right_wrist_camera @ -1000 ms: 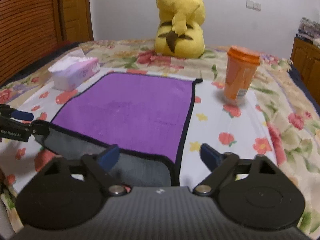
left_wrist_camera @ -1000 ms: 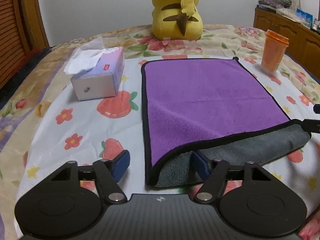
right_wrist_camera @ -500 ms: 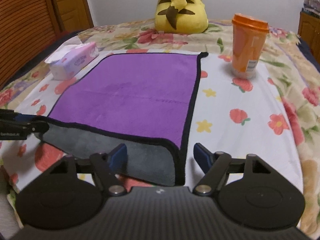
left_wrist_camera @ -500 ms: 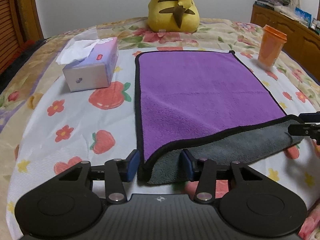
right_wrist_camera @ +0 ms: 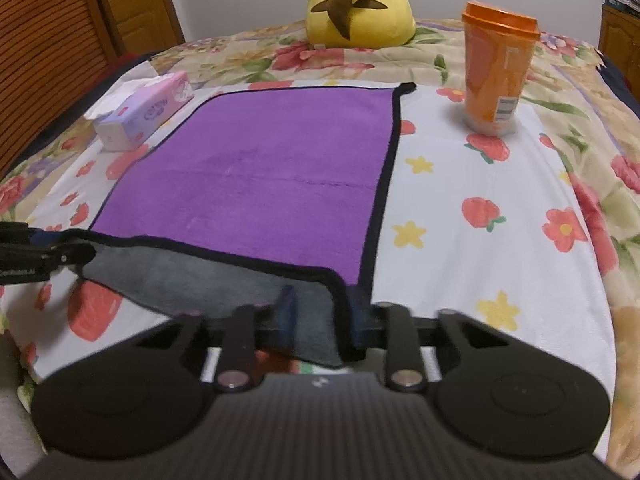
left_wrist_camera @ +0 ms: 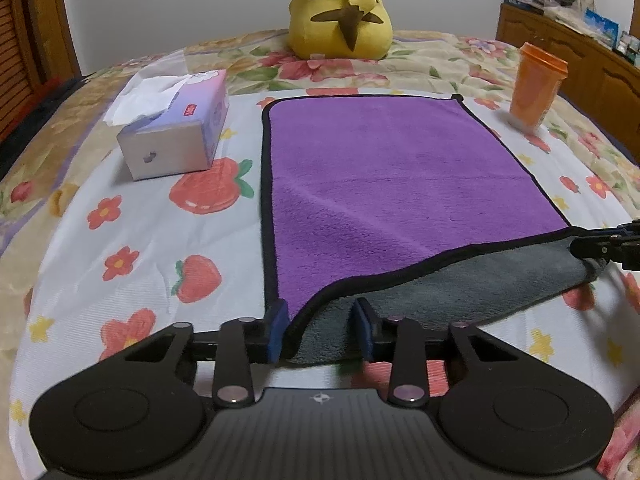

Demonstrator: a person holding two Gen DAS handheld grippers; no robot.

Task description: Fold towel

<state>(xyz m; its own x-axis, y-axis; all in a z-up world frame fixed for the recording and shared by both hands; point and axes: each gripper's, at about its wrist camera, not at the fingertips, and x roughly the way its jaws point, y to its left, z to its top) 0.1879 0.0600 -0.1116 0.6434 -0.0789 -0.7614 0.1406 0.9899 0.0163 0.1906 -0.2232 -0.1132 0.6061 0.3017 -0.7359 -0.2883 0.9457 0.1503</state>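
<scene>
Floral bed [left_wrist_camera: 132, 248] carried purple towel [left_wrist_camera: 392, 184], lying flat toward far edge. Your left gripper [left_wrist_camera: 320, 330] sat narrowed around near left corner, not clearly clamped; right gripper [right_wrist_camera: 320, 316] likewise at near right corner. Gray underside showed, near hem lifted. Fold ran away from you, toward plush [left_wrist_camera: 340, 8].

I see the towel [left_wrist_camera: 392, 184] lying mostly flat across the middle of both views, purple on top with a black hem all round. Its near edge is turned up and back, showing a grey underside [right_wrist_camera: 224, 280] as a band along the lower part of each frame. The far corners sit flat toward the upper centre. A faint crease line runs across the purple face. I can't tell how high the lifted edge sits.
</scene>
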